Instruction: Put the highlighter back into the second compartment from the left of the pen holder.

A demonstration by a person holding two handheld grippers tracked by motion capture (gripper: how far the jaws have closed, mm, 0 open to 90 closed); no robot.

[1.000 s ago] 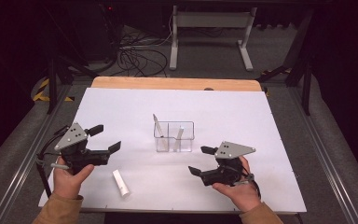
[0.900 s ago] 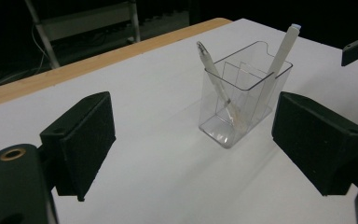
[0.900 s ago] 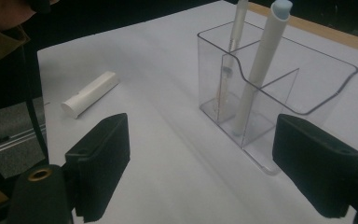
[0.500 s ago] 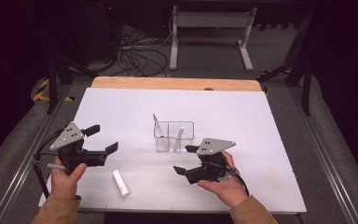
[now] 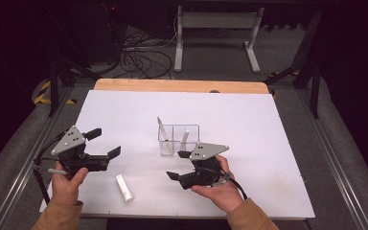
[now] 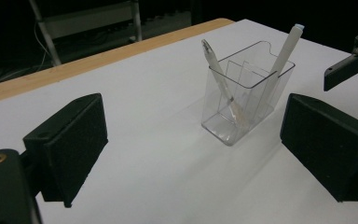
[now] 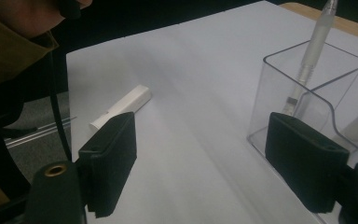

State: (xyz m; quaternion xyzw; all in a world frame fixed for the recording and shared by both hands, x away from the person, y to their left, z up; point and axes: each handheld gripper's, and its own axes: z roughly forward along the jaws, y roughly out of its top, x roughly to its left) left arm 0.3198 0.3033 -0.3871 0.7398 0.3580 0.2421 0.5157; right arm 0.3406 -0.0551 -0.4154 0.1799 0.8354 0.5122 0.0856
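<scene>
Two grippers, both with jaws apart and empty. Near edge: white marker (image 5: 124, 187) flat on the table (image 5: 268, 124), long axis running 11 to 5 o'clock. Left gripper (image 5: 106, 143) sits at its 10 o'clock; right gripper (image 5: 178, 165), now swung in leftward, at its 2 o'clock, jaws aimed toward it and looking nearer. Farther, clear holder (image 5: 178, 140) with two pens, unmoved.

Dark room; grey floor (image 5: 287, 62); tangled cables (image 5: 141, 57); white metal stand (image 5: 215, 28) beyond.
</scene>
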